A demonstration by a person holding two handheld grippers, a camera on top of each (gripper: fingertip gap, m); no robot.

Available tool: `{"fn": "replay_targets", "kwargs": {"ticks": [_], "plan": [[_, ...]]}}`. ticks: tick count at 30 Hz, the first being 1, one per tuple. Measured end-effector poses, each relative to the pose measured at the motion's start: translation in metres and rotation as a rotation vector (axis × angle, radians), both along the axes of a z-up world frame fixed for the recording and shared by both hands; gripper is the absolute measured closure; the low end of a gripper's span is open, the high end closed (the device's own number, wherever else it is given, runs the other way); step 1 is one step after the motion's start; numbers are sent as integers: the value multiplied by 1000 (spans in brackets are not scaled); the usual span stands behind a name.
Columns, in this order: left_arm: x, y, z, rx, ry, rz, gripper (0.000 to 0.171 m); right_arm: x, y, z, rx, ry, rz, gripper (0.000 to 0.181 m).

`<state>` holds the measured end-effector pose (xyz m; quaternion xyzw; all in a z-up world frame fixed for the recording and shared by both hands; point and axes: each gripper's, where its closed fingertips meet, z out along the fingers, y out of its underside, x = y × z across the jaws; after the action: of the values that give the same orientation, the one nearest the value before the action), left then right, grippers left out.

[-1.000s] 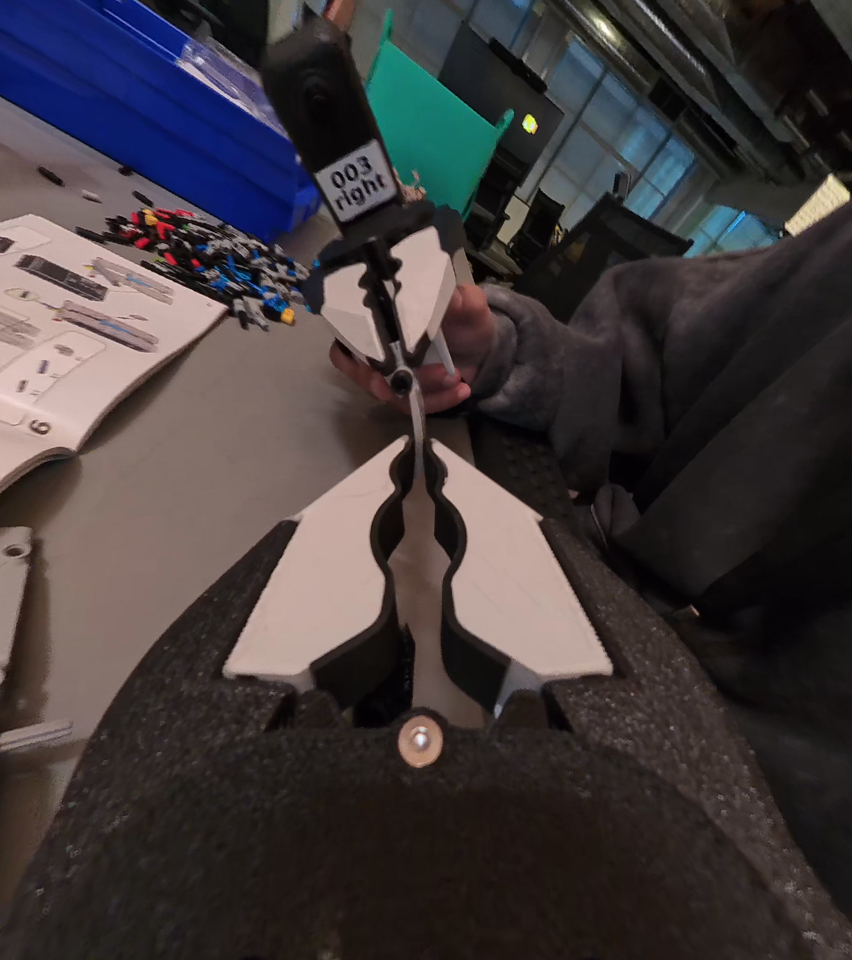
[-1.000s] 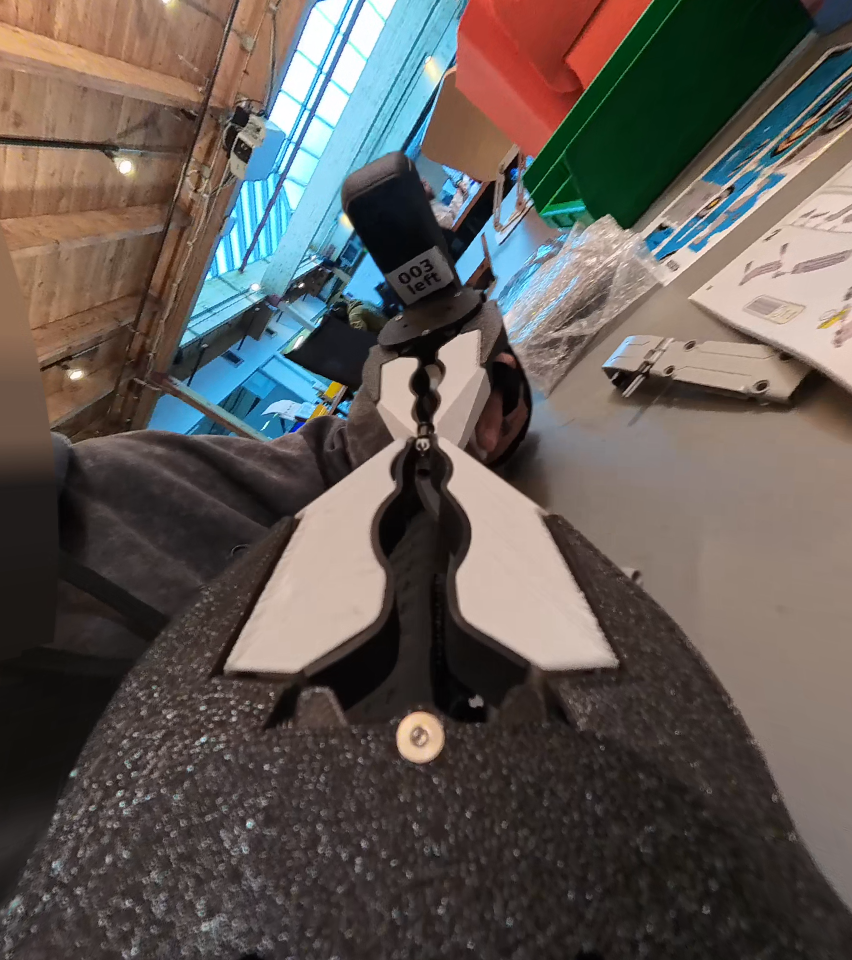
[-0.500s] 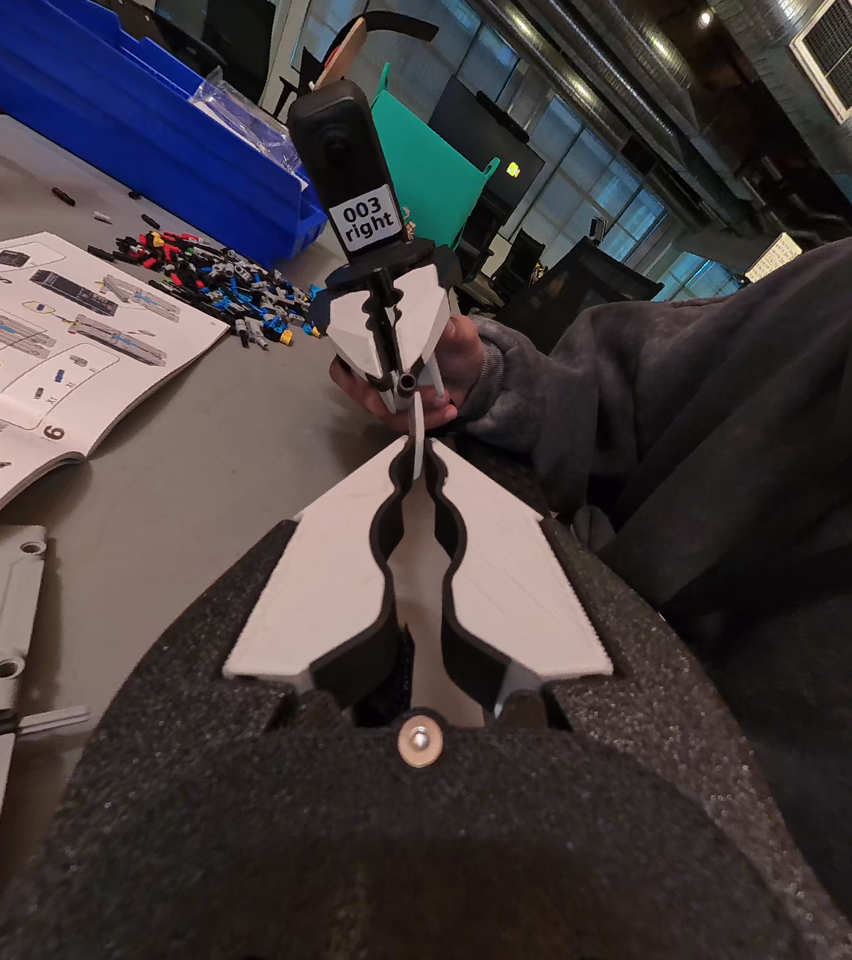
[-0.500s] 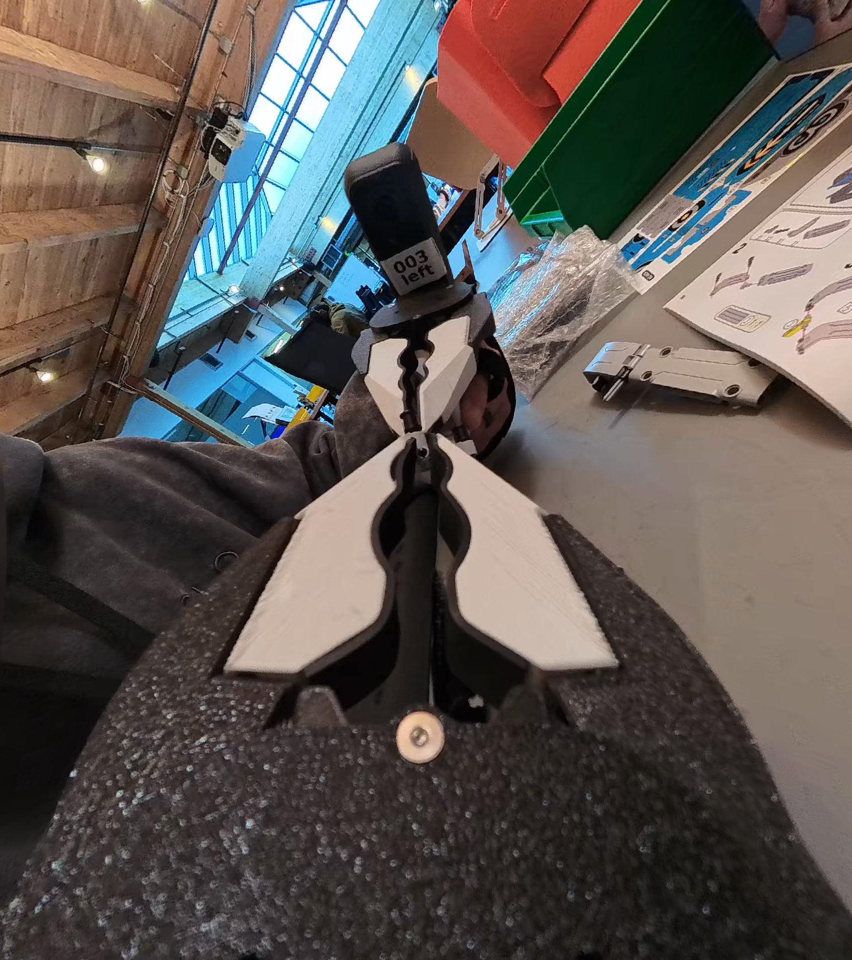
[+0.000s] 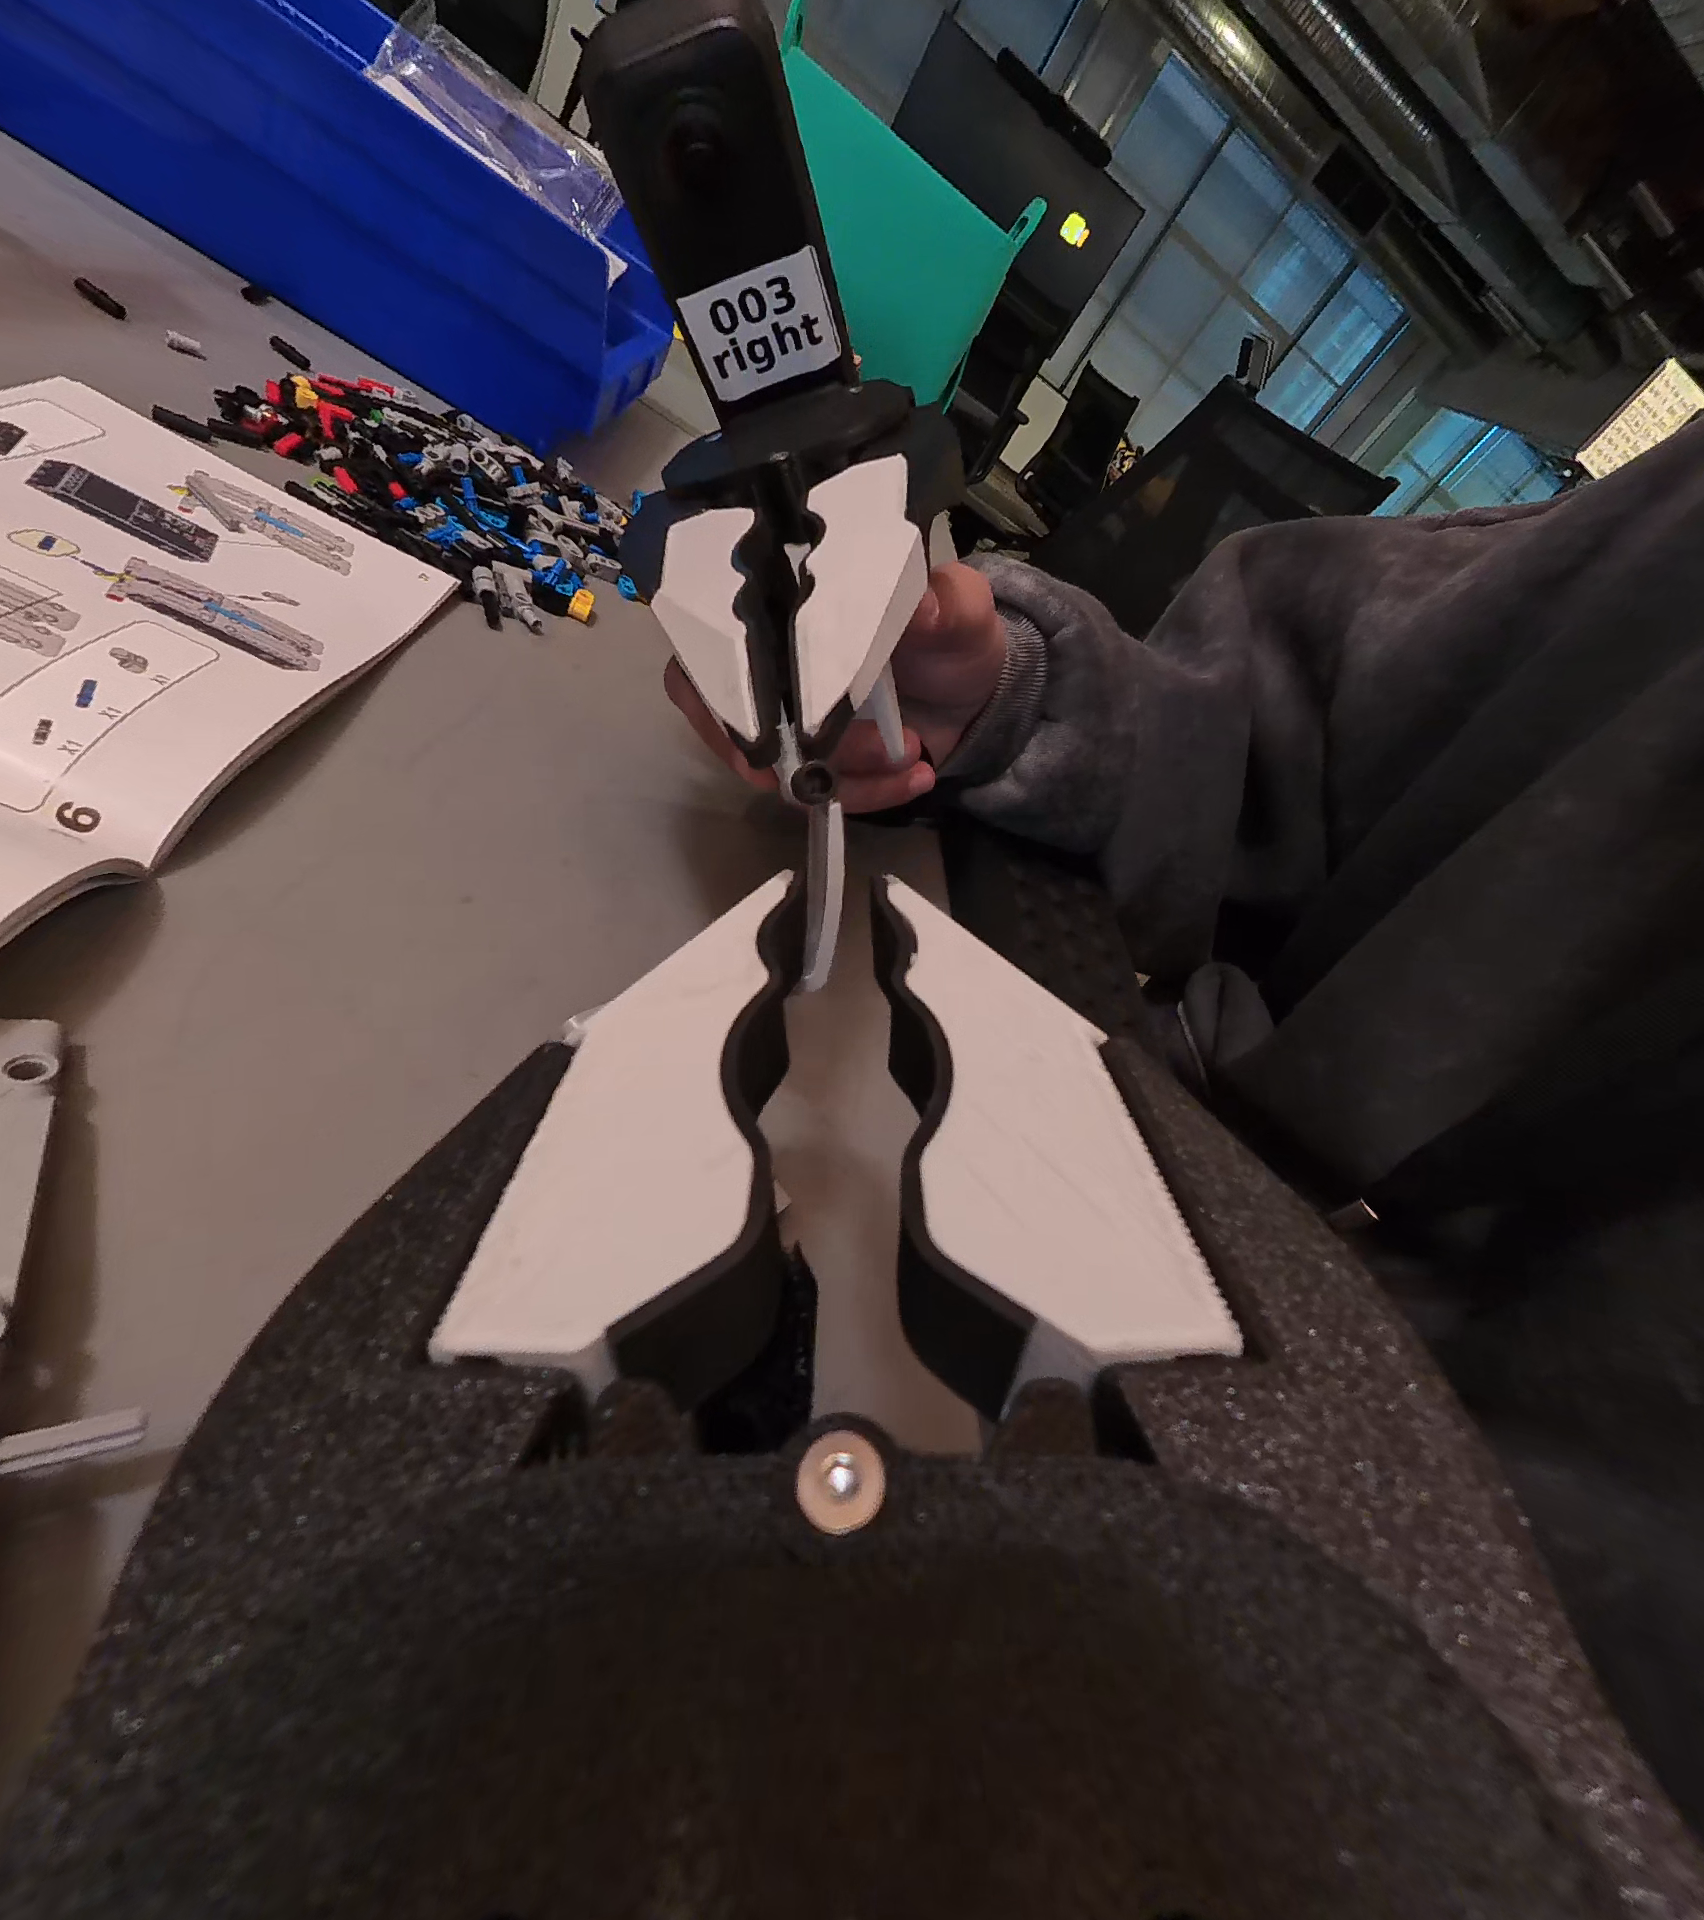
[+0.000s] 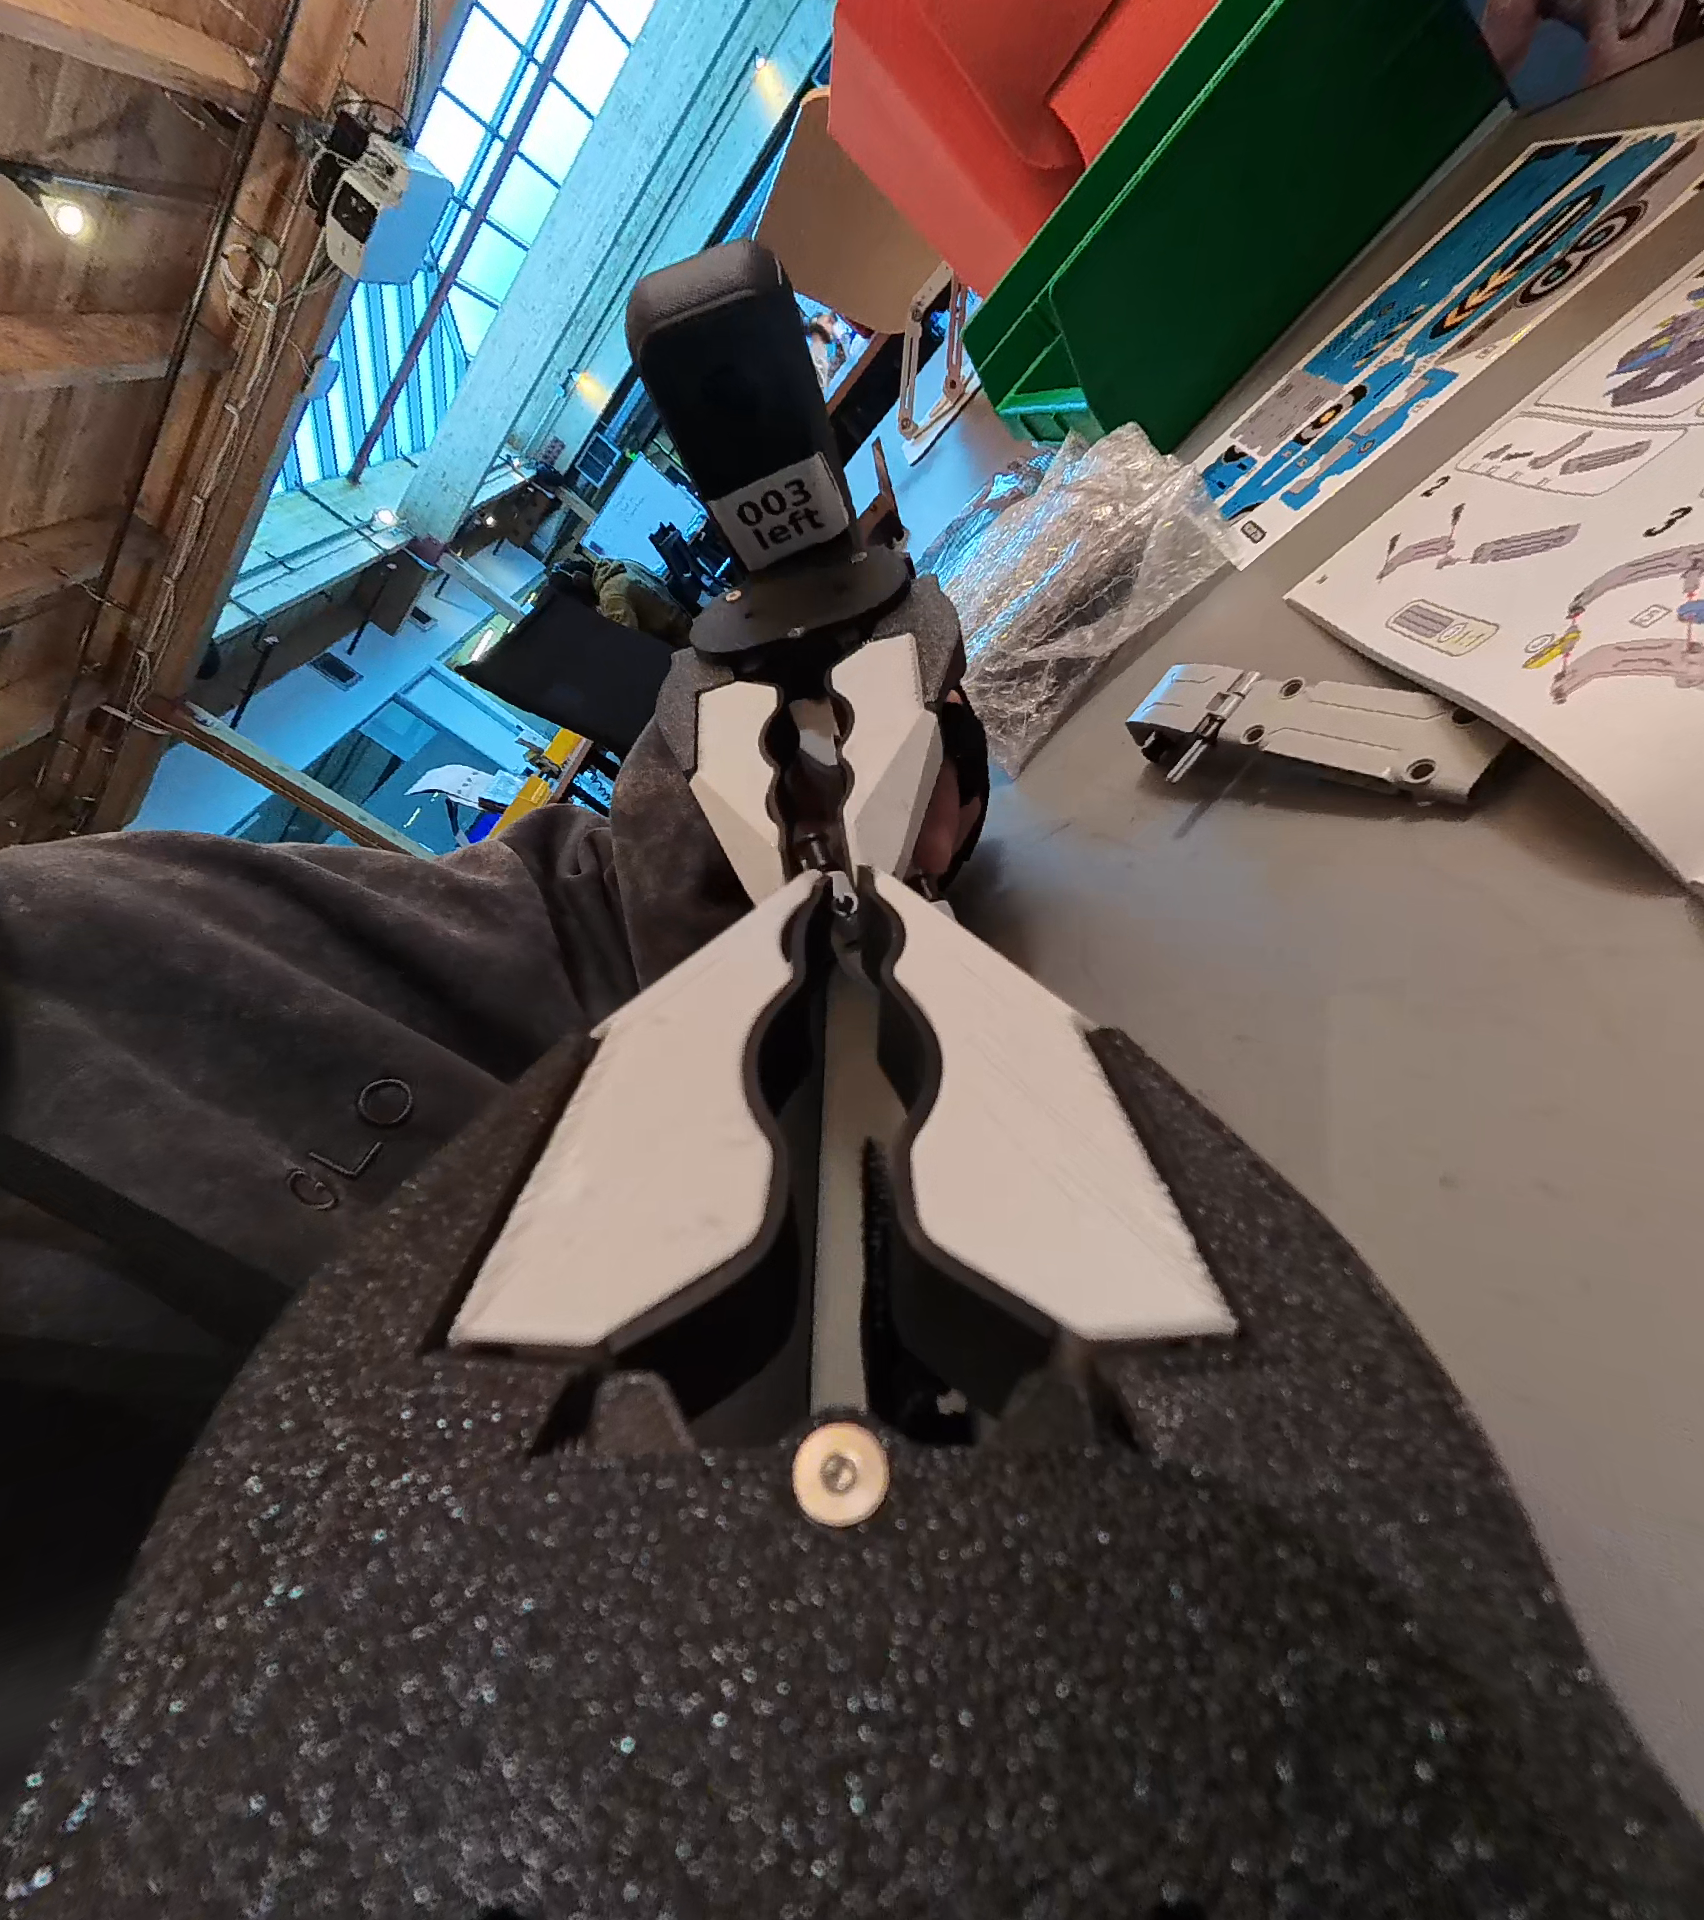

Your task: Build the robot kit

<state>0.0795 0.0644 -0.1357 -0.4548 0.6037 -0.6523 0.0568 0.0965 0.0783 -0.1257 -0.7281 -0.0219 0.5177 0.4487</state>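
Holding clear bags: blue bin [image 5: 328, 197], behind loose-parts pile [image 5: 412, 488].

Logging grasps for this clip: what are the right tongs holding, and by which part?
A thin white curved strip, pinched at its far end by the right tongs. Its near end lies between the tips of the open left tongs.

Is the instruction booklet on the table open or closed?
Open. The instruction booklet lies on the table with printed diagram pages facing up, its page edge curling.
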Motion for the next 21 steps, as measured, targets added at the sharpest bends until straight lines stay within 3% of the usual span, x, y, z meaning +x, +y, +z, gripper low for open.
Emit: {"fn": "replay_targets", "kwargs": {"ticks": [13, 21], "plan": [[-2, -1, -1, 11, 8, -14, 170, 3, 1, -1, -1, -2, -13, 177], [-1, 2, -4, 2, 26, -6, 170, 33, 7, 11, -2, 144, -111, 169]]}}
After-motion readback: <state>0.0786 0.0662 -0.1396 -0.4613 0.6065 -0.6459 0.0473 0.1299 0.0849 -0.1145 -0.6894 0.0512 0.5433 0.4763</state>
